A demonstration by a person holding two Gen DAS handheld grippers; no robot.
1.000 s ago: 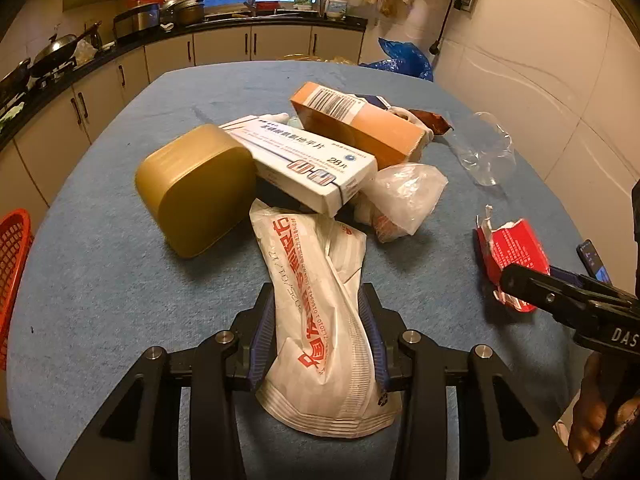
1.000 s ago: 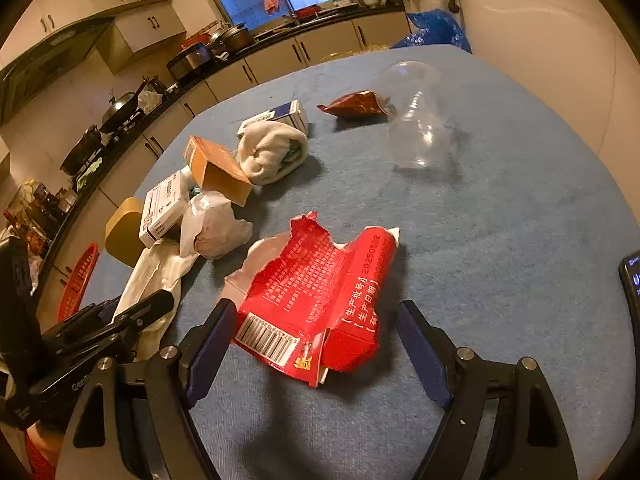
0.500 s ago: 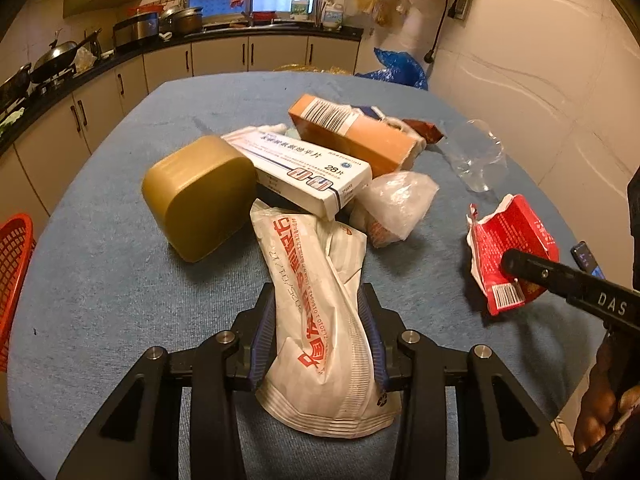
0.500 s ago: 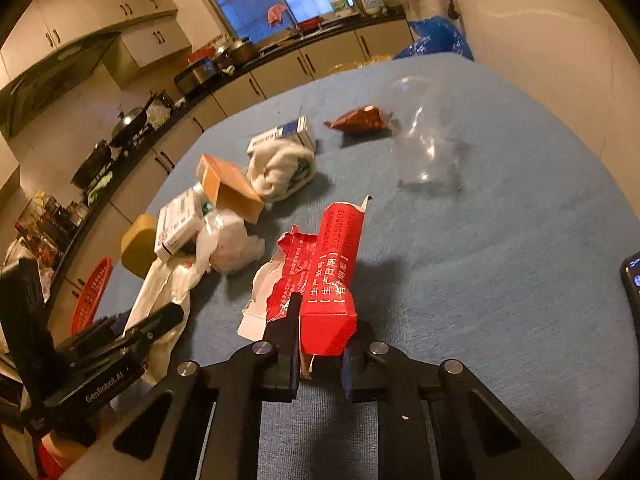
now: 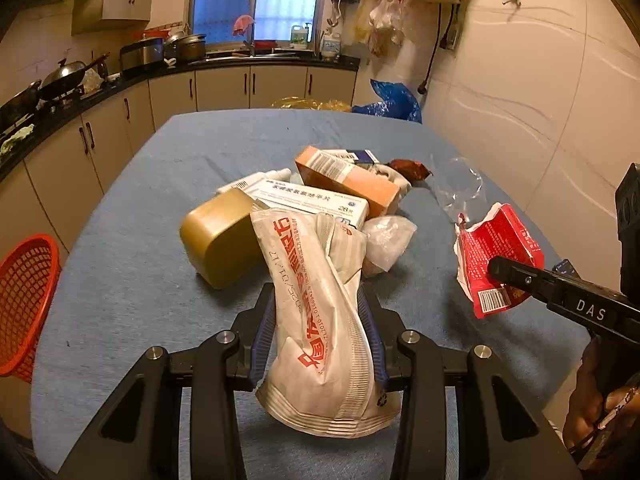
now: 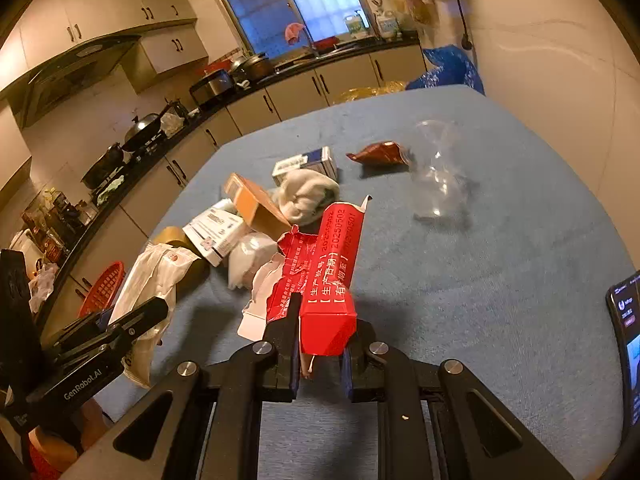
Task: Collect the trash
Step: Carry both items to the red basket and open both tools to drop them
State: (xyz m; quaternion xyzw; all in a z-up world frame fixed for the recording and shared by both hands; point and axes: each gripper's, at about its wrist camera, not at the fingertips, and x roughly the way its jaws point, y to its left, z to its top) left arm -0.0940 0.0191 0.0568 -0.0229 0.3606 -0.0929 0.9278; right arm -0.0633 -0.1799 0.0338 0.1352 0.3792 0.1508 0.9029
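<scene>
Your left gripper (image 5: pixel 320 328) is angled down toward the blue-covered table (image 5: pixel 120 280), its blue-padded jaws clamped on the lower part of a crumpled white plastic pouch with red lettering (image 5: pixel 320 312), which stands up between the fingers and leans away from you. Your right gripper (image 6: pixel 320 354), tilted down much the same, is pinched tight on a torn red carton with white print (image 6: pixel 328 276); its jaws have just closed on it, and the carton rises upright out of them, clear of the cloth. Your right hand (image 5: pixel 600 412) wraps the handle at the lower right edge of the left view. Just beyond the pouch lie a tan rounded plastic tub (image 5: pixel 220 240), a white medicine box (image 5: pixel 312 202), an orange cardboard box (image 5: pixel 348 180) and a small clear bag (image 5: pixel 386 238) in a loose heap. Farther off sit a crushed clear plastic cup (image 6: pixel 438 176) and a dark red wrapper (image 6: pixel 378 154). A red mesh basket (image 5: pixel 24 300) sits beside the table's left edge.
</scene>
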